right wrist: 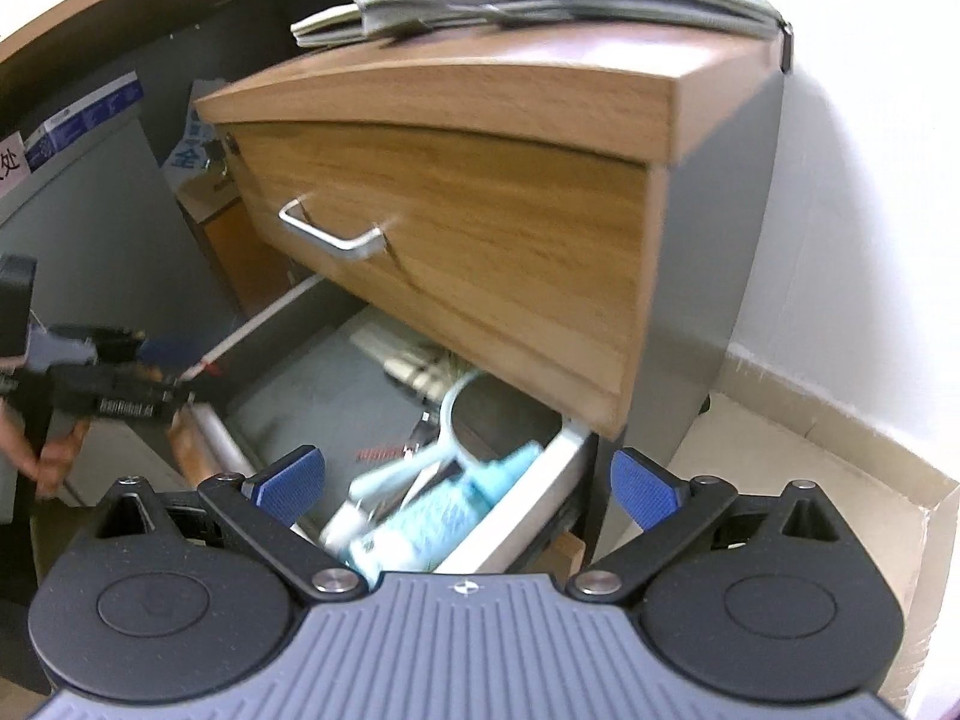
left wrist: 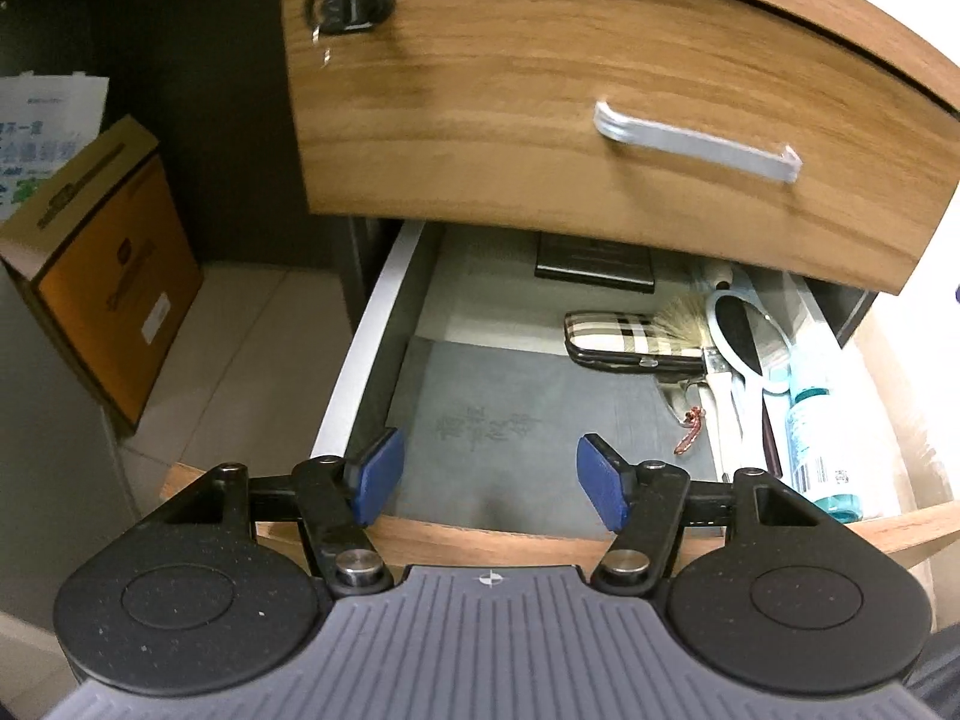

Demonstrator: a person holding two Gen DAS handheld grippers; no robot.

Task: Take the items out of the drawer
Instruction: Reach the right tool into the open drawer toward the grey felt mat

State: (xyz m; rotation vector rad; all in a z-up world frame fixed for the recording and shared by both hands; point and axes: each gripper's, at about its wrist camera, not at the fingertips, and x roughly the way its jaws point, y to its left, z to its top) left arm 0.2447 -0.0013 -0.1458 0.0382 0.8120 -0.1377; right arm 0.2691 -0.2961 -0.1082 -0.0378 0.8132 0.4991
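Both grippers, left (left wrist: 489, 483) and right (right wrist: 468, 489), gape empty over the open drawer (left wrist: 510, 531), whose crowded right-side clutter risks snagging.

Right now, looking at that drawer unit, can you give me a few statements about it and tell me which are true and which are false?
1. The lower drawer is pulled open. True.
2. The left gripper holds a plaid case. False: it is open and empty; the plaid case lies in the drawer.
3. A blue bottle lies along the drawer's right side. True.
4. The upper drawer is open too. False: it is shut, with its metal handle showing.
5. The right gripper is shut on a mirror. False: it is open and empty; the hand mirror lies in the drawer.
6. A key sits in the lock. True.
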